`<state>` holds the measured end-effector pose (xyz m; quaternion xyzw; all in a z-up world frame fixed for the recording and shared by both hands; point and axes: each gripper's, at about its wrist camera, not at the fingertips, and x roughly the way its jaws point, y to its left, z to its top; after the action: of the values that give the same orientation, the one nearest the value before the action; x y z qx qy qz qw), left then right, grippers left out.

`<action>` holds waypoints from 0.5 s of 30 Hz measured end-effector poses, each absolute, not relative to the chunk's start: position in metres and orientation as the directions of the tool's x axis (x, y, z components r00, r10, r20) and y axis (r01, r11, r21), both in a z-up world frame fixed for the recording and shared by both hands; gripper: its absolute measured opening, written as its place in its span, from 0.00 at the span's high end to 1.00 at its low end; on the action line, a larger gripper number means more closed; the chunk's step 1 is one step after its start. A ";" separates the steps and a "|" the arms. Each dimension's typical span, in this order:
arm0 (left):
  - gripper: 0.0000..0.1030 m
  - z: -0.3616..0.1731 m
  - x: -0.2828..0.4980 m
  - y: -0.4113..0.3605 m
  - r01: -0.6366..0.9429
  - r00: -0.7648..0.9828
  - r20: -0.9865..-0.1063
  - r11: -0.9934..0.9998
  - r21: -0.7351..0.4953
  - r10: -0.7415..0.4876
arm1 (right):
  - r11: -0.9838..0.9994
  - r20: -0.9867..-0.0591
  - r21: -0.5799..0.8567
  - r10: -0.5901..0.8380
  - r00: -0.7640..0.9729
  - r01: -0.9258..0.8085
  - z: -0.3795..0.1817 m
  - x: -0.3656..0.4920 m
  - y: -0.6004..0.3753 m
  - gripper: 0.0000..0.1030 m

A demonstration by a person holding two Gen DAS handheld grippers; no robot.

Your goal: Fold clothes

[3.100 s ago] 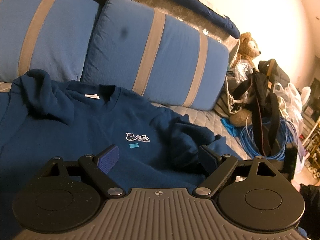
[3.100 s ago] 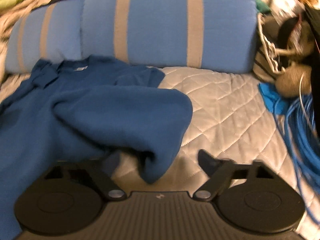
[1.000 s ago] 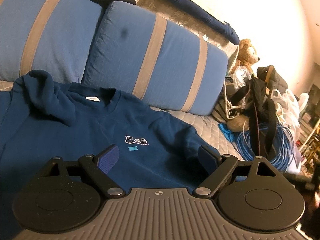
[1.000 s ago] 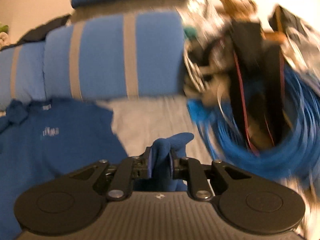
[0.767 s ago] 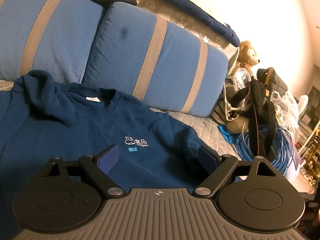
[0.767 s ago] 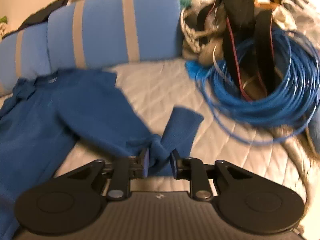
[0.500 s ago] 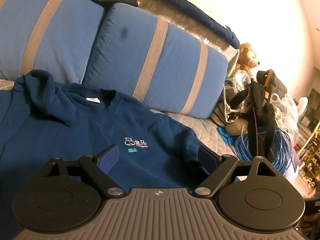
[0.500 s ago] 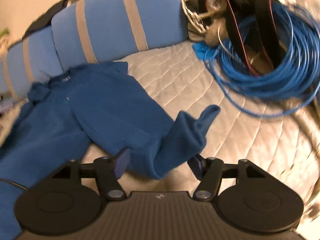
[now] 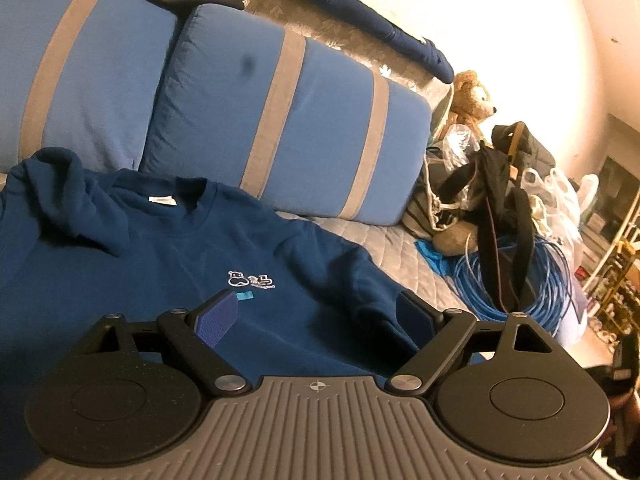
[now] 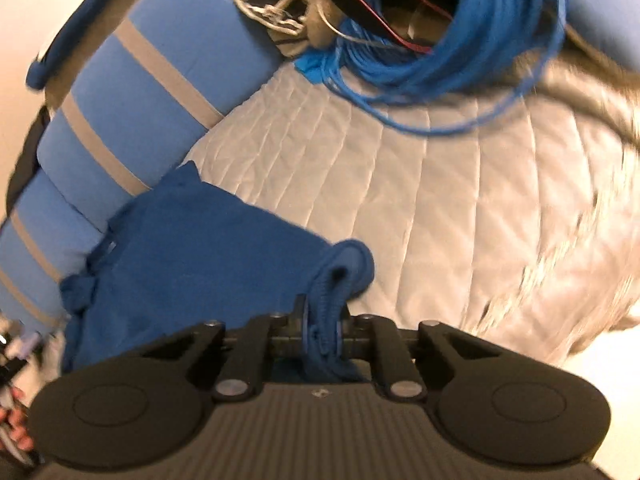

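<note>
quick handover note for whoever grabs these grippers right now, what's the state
Right gripper: jaws closing, pads pinching the sleeve cuff.
Left gripper: open, holding nothing, over the sweatshirt.
Sweatshirt lies front up on the quilted cover, collar toward the striped cushions.
Done: no fold visible.
Left: fold the sleeves in, then the body.

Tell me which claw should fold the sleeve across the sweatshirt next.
Right. The right claw is closing on the sleeve cuff; the left claw hangs open over the sweatshirt, holding nothing.
</note>
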<state>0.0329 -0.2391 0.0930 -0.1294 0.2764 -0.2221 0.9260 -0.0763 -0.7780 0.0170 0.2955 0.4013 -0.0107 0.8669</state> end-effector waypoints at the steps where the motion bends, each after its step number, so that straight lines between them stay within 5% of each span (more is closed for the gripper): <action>1: 0.15 0.093 0.032 -0.240 0.347 0.747 -0.450 0.865 -0.362 -0.488 | 0.850 -0.706 0.468 0.195 0.681 0.242 0.025 -0.073 -0.779 0.89; 15: 0.15 0.094 0.032 -0.243 0.362 0.744 -0.447 0.862 -0.355 -0.497 | 0.966 -0.709 0.015 -0.171 0.684 0.257 0.150 0.019 -0.857 0.90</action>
<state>0.0322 -0.2434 0.0937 -0.1234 0.2725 -0.2320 0.9256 0.0187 -0.8570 0.1504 0.0569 0.3801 -0.1168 0.9158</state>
